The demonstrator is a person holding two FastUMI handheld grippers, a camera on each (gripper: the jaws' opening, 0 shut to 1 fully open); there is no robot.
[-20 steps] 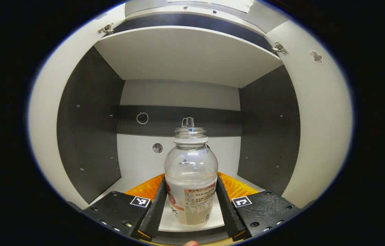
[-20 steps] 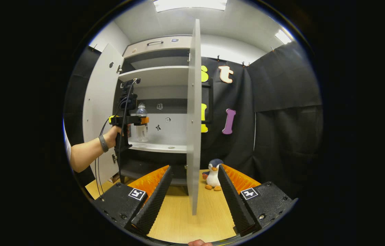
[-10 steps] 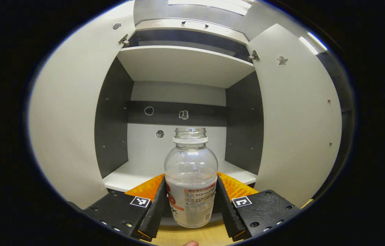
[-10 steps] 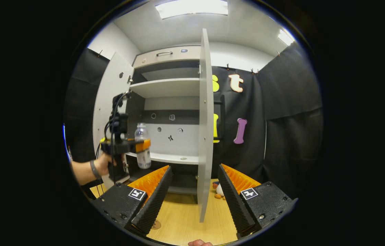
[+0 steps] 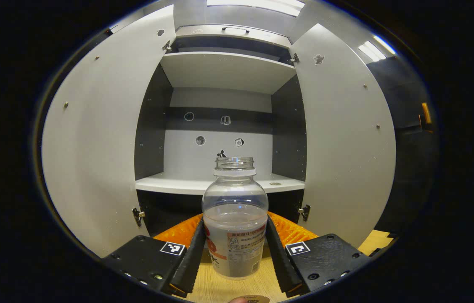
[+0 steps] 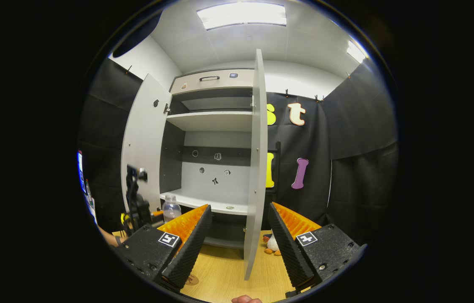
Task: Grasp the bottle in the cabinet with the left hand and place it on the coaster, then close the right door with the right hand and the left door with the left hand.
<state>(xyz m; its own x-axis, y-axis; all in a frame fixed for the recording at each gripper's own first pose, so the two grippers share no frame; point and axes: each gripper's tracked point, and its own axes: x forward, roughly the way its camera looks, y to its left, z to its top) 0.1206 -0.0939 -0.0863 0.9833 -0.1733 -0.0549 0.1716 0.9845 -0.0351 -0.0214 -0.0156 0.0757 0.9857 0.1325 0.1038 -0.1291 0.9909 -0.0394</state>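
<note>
Bottle [image 5: 235, 219] base (coaster [image 5: 258, 299] edge-cropped)

Both tongs, left [image 5: 234, 256] and right [image 6: 237, 242], share black housings studded with screws, a square black-and-white marker on each, and ribbed fingers.

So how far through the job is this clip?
Done: the bottle is out of the cabinet, clamped in the left gripper above the wooden table.
In hand: carrying it to the coaster lying on the table.
Left: setting it down, then shutting both doors; the right door and left door stand wide open, and the right gripper is open and idle.
</note>
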